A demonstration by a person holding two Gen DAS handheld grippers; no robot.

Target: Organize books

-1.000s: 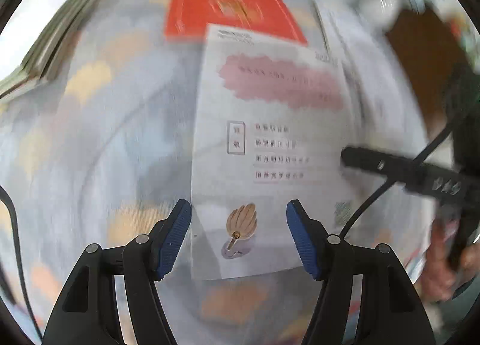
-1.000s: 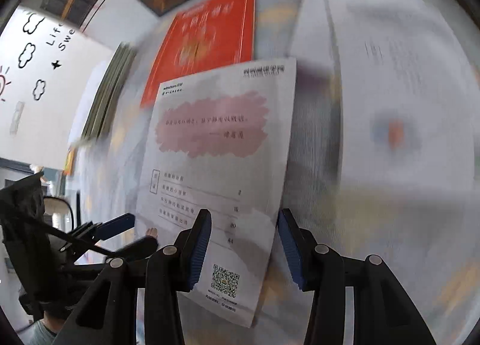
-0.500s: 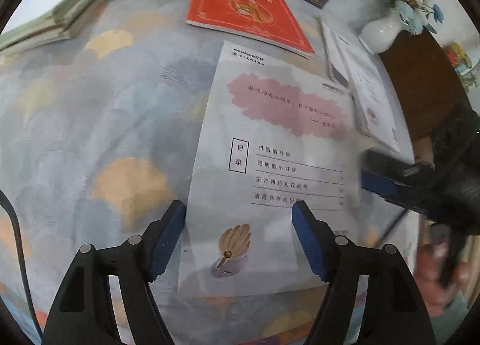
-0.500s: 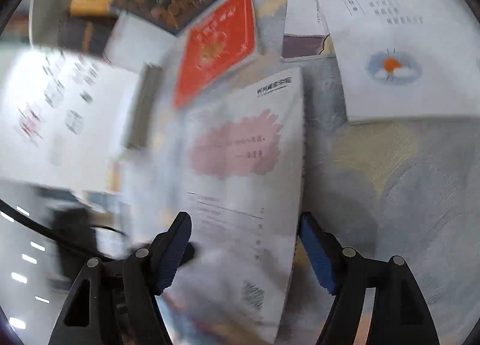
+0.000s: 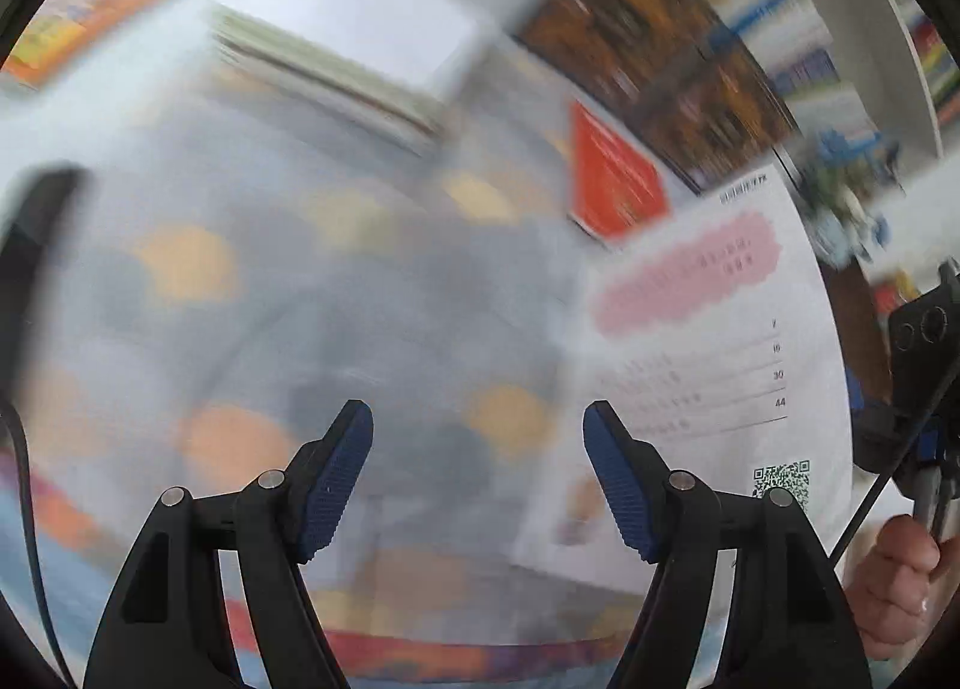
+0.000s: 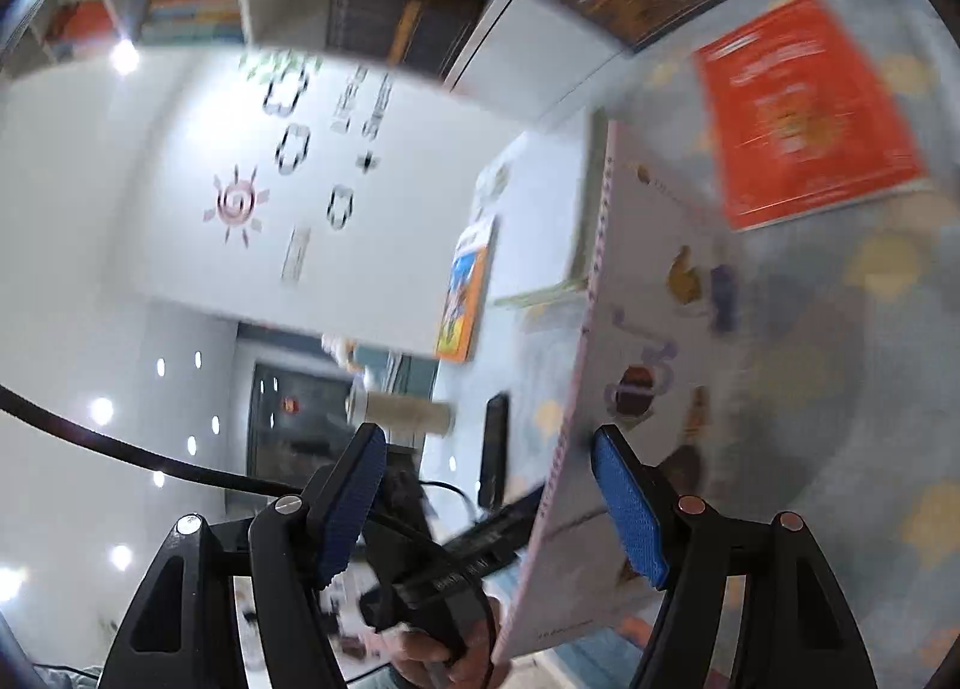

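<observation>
Left tongs [image 5: 478, 473]: spread wide, jaws just opened further, nothing gripped; pointed at the grey-and-orange patterned bench cloth [image 5: 300, 299].
Right tongs [image 6: 489, 500]: spread wide, jaws just opened; the booklet's edge is seen between the pads, unpressed.
White thin booklet with pink patch [image 5: 708, 341]: raised on edge, tilted; its support cannot be told.
Red flat book [image 6: 804, 107]: laid on the cloth beyond.

You have two sets of tongs in view, the left tongs [image 5: 477, 473] and the right tongs [image 6: 489, 500], each with two blue pads. On the patterned surface [image 5: 336, 317] you can count one red book [image 5: 615, 179], one white booklet [image 5: 708, 365], one stack of books [image 5: 324, 65] too blurred to count through, and two dark-covered books [image 5: 654, 59].
</observation>
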